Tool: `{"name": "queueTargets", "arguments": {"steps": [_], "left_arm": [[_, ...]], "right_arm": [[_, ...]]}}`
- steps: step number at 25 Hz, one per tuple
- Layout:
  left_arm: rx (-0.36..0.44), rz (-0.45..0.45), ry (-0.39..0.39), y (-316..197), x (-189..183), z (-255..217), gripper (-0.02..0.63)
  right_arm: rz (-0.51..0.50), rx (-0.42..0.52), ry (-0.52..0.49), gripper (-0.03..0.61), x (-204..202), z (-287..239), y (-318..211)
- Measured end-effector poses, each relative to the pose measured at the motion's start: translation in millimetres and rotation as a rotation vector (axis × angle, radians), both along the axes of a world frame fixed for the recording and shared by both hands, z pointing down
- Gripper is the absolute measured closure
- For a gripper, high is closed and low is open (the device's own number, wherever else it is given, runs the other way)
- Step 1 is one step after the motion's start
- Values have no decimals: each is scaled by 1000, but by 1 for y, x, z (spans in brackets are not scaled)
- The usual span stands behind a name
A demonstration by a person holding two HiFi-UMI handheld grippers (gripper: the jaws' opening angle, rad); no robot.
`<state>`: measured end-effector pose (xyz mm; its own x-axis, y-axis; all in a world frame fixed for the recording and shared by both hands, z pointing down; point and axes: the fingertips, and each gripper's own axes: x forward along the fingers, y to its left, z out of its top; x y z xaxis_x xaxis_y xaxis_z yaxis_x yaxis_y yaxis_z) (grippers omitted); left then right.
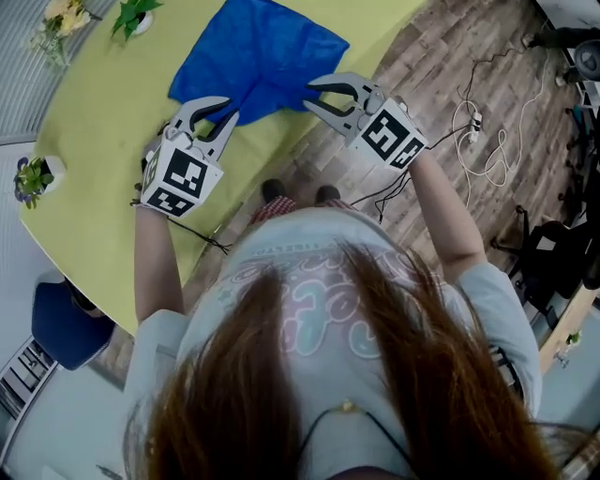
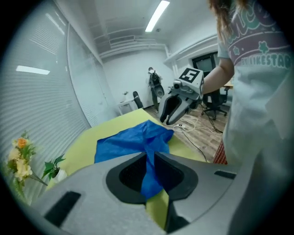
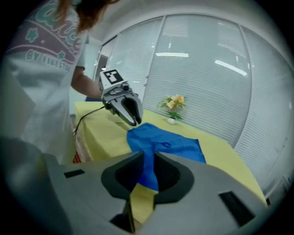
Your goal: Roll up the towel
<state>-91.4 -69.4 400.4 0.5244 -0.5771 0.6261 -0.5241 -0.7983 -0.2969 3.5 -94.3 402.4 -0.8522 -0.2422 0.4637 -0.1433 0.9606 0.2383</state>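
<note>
- The left claw (image 1: 228, 118) is closed on the blue towel (image 1: 258, 52). In the left gripper view a strip of blue cloth runs up between its two pads and is pinched there.
- The right claw (image 1: 314, 94) also grips the towel. In the right gripper view the cloth is drawn into the narrow slot between its pads, which press on it from both sides.
- The two claws are side by side but apart, each holding a different part of the towel's near edge. Both slant down and away from the person (image 1: 347, 309).
- From each claw the pinched cloth stretches away in a gathered ridge. The rest of the towel lies crumpled ahead of both claws on the yellow-green tabletop (image 1: 103, 122).
- Bare tabletop shows just under the left claw.
- The right claw is at the tabletop's edge, with wooden floor (image 1: 422, 66) below and beside it.
- A bunch of yellow flowers (image 1: 61, 21) stands well ahead of the left claw and off to its outer side. A green potted plant (image 1: 133, 13) is just beside the flowers, between them and the towel.
- A second small plant (image 1: 33, 178) sits at the tabletop's rim, out to the left of the left claw and well apart from it.
- Loose cables (image 1: 487, 141) lie on the floor to the right of the right claw.
</note>
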Motion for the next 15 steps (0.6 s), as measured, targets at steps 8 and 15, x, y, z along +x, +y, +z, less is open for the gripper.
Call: {"name": "queueTargets", "arguments": {"steps": [8, 15], "left_arm": [[-13, 64, -185, 19, 6, 41, 591], [-46, 52, -214, 20, -4, 51, 591]], "right_arm": [[-85, 90, 157, 509, -7, 39, 22], [-120, 117, 232, 505, 2, 53, 19]]}}
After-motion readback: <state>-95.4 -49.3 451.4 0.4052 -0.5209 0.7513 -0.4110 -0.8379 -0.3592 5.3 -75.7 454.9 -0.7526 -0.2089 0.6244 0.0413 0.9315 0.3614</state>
